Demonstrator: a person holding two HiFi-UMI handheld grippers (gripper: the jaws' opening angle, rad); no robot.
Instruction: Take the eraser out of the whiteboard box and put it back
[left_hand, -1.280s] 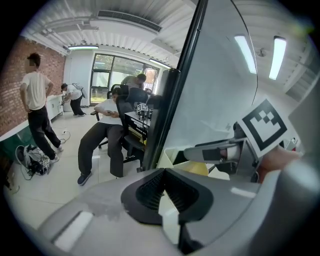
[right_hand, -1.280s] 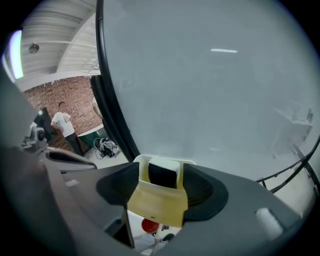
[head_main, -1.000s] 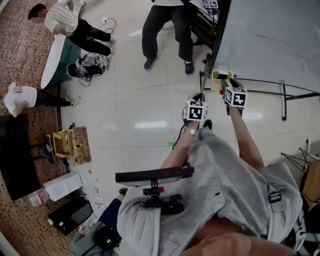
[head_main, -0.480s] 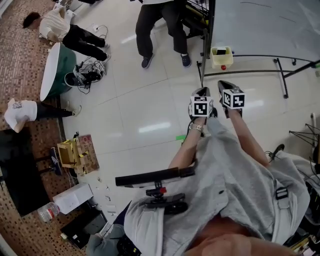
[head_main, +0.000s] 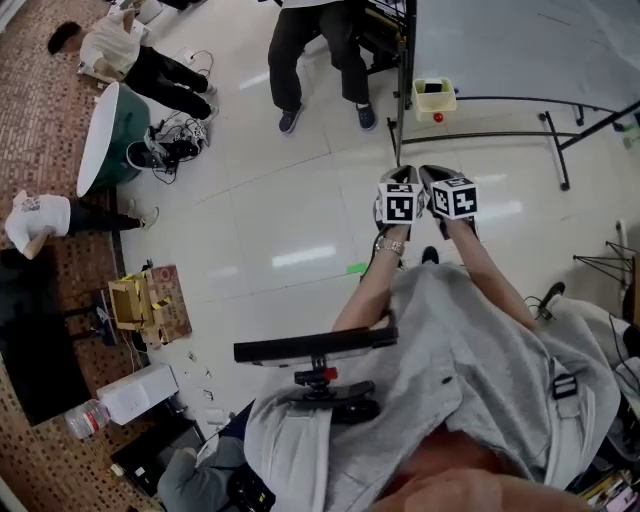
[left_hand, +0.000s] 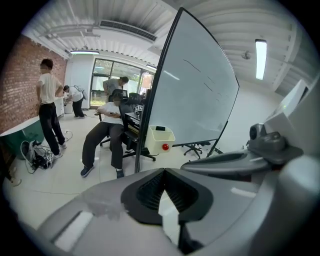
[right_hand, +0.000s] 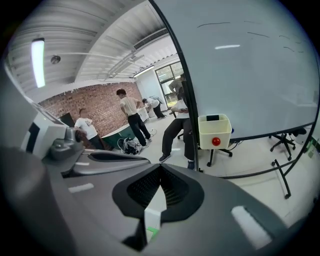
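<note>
Left gripper and right gripper side by side, jaws closed, empty. Whiteboard box ahead at whiteboard's lower edge, with a seated person beside it.

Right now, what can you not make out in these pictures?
Eraser: only a dark top shows; the whiteboard box wall hides the rest, in every view.
Red round thing on the box front: too small to identify.
Whiteboard: cut off by the head view's top edge.
</note>
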